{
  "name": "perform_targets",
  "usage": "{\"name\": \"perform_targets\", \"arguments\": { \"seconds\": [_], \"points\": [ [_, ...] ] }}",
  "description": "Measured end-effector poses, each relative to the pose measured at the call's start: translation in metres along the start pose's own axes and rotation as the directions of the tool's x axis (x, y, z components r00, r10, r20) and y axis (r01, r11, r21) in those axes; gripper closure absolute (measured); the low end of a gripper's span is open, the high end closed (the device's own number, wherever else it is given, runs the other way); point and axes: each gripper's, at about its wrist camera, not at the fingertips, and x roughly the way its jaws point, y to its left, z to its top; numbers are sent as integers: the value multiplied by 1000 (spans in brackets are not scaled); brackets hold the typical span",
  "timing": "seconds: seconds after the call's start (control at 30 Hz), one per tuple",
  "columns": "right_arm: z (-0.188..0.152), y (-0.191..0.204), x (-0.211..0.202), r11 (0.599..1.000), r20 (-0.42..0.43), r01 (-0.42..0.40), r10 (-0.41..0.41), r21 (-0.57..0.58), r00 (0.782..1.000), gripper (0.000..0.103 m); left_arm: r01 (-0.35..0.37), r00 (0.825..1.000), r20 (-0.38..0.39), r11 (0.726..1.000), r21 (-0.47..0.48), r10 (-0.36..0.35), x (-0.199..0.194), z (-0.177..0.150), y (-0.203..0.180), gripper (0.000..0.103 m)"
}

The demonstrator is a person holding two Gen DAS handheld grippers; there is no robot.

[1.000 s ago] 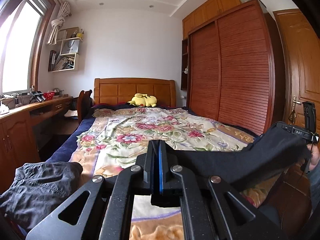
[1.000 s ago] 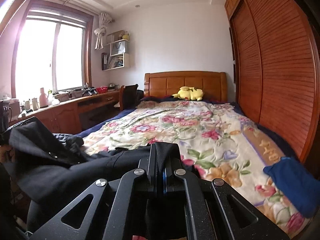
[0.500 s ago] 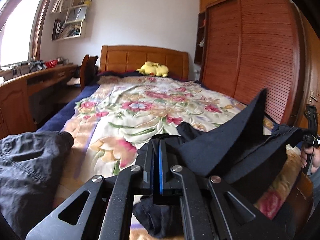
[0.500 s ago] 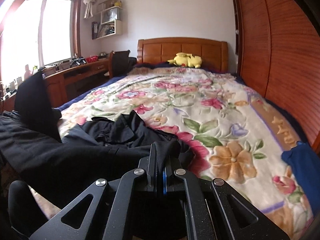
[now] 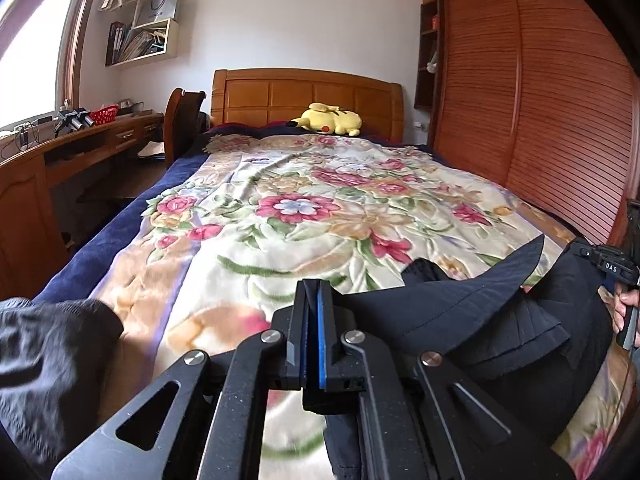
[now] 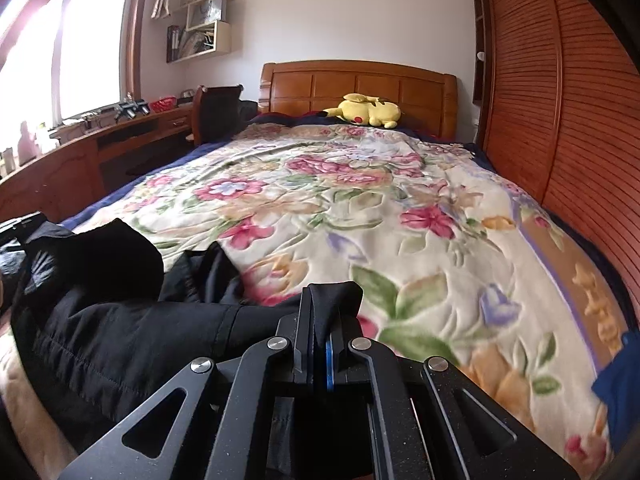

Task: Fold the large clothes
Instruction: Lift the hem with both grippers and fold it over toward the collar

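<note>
- Left gripper [image 5: 311, 292] is held low over the foot of the bed [image 5: 304, 216], pointing toward the headboard [image 5: 308, 98]; jaws pressed together on a fold of the black garment [image 5: 472, 320], no gap visible.
- Right gripper [image 6: 320, 300] is likewise low at the foot of the bed, aimed at the headboard; jaws clamped on a bunched edge of the black garment [image 6: 120, 340], cloth puffing out above the tips.
- In the left wrist view the right gripper [image 5: 612, 268] shows at the far right edge, with the person's fingers [image 5: 624, 308] wrapped on its handle.
- Black garment spans between the two grippers across the foot of the bed; one pointed flap stands up, the rest sags onto the floral blanket [image 6: 360, 200].
- Blanket from the garment up to the headboard is open; only a yellow plush toy [image 5: 330, 119] lies near the headboard.
- Grey garment [image 5: 48, 360] lies left of the left gripper; blue cloth [image 6: 616, 384] at the bed's right edge.
- Wardrobe [image 6: 580, 100] runs close along the bed's right side; tabletop [image 5: 60, 140] on its left.
</note>
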Motion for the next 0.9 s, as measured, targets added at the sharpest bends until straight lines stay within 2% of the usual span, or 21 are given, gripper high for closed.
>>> {"name": "perform_targets", "arguments": {
  "seconds": [0.23, 0.37, 0.5, 0.57, 0.6, 0.67, 0.7, 0.73, 0.77, 0.9],
  "points": [
    [17, -1, 51, 999, -50, 37, -37, 5, 998, 100, -40, 999, -26, 999, 16, 41, 38, 20, -1, 99],
    [17, -4, 74, 999, -105, 18, -14, 41, 994, 100, -63, 995, -80, 997, 37, 66, 57, 17, -5, 99],
    [15, -1, 78, 999, -146, 8, -1, 48, 989, 98, -75, 990, -111, 993, 94, 85, 59, 10, -13, 98],
    [16, -2, 78, 998, -153, 5, 5, 68, 988, 92, -73, 988, -126, 992, 101, 86, 56, 7, -13, 93],
    [17, -2, 77, 997, -152, 9, 2, 72, 988, 89, -66, 989, -128, 993, 99, 79, 53, 6, -13, 84],
    [18, -3, 74, 997, -151, 15, -2, 81, 989, 69, -47, 990, -125, 995, 88, 58, 46, 4, -11, 74],
    [19, -4, 72, 996, -148, 26, -13, 86, 989, 52, -42, 991, -125, 996, 82, 52, 42, 3, -9, 71],
    [18, -5, 71, 995, -145, 38, -25, 87, 989, 47, -28, 991, -131, 997, 75, 37, 38, 2, -8, 68],
    [19, -4, 69, 996, -142, 41, -30, 81, 989, 47, -19, 990, -135, 997, 70, 28, 36, 3, -7, 64],
    [12, 0, 51, 997, -122, 50, -42, 62, 992, 46, -1, 990, -142, 998, 67, 11, 19, -5, -7, 61]
  ]
}}
